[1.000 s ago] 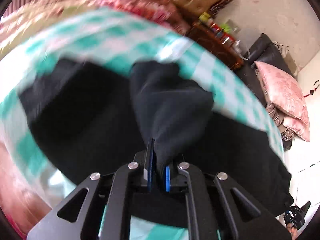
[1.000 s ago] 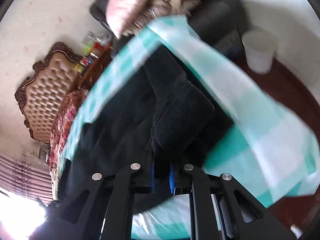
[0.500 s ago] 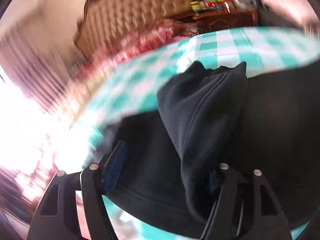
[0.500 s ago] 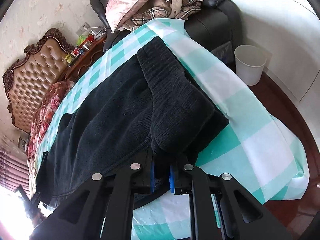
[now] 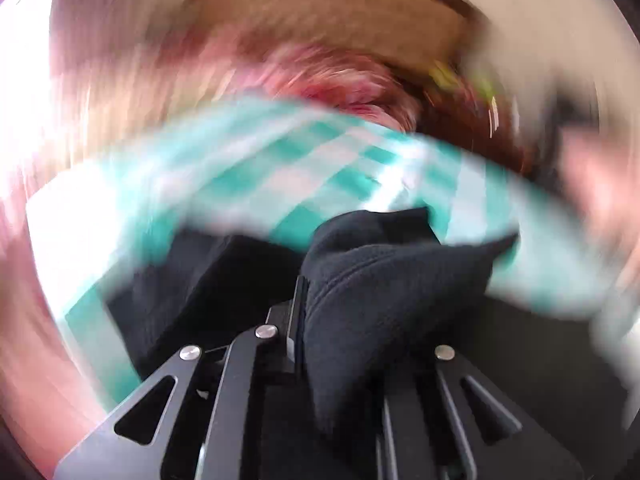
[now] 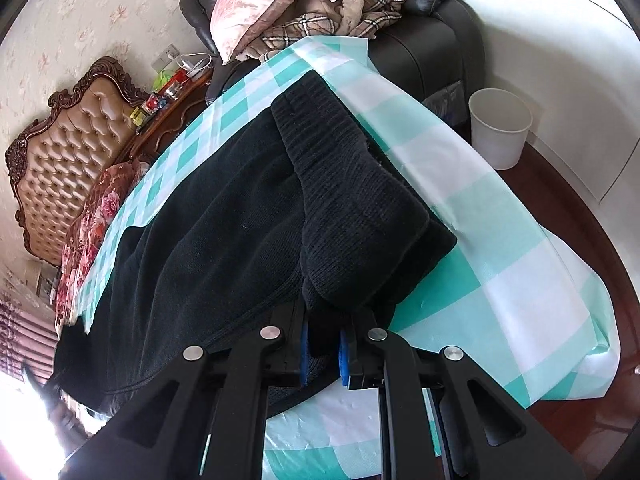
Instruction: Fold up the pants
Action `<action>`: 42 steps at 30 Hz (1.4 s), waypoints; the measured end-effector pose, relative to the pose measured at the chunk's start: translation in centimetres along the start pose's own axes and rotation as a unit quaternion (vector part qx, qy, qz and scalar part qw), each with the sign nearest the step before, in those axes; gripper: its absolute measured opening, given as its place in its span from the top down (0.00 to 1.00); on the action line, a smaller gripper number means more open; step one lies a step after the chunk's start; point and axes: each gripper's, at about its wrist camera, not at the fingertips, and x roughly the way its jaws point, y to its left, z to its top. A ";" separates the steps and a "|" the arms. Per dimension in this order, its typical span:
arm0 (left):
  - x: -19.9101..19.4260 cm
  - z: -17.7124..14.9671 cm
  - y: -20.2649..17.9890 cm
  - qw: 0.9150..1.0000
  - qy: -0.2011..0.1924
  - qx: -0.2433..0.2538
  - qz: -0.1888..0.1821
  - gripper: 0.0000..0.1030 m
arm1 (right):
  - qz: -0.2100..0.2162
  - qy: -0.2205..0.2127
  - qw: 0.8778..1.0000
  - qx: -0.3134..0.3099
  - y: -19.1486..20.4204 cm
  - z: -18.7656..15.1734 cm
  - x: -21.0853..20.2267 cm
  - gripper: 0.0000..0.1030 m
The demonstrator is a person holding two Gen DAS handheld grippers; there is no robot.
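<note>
Black knit pants [image 6: 224, 216] lie along a table with a teal and white checked cloth [image 6: 492, 240]. My right gripper [image 6: 323, 350] is shut on the near edge of the pants, a thick fold [image 6: 352, 184] bulging just beyond its blue pads. In the blurred left wrist view, my left gripper [image 5: 340, 340] is shut on a bunched corner of the pants [image 5: 384, 280] and holds it over the checked cloth [image 5: 304, 172]. The right finger of the left gripper is hidden by the fabric.
A white bin [image 6: 500, 128] stands on the dark floor at the right. A black sofa [image 6: 432, 52] with pink cushions and plaid clothes sits behind the table. A tufted headboard [image 6: 68, 156] and a floral blanket [image 6: 96, 216] are at the left.
My left gripper opened half a second ago and is closed on the pants corner again, swinging fast. My right gripper has stayed shut on the pants and settled still.
</note>
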 end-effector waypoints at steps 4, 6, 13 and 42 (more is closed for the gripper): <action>2.0 -2.7 8.2 0.984 0.089 -0.139 -0.072 0.89 | 0.007 0.003 1.000 0.009 -0.2 0.3 0.1 0.88; 1.6 -3.5 8.9 0.982 0.071 -0.145 -0.096 0.85 | 0.004 0.003 1.000 0.011 -0.1 0.4 0.0 0.88; 0.5 -1.5 9.4 0.986 0.046 -0.137 -0.085 0.70 | 0.002 0.002 1.000 0.014 -0.1 0.5 0.0 0.88; -2.3 -0.7 13.4 0.969 0.051 -0.191 -0.148 0.92 | 0.043 -0.019 0.999 0.003 1.1 0.5 -5.0 0.89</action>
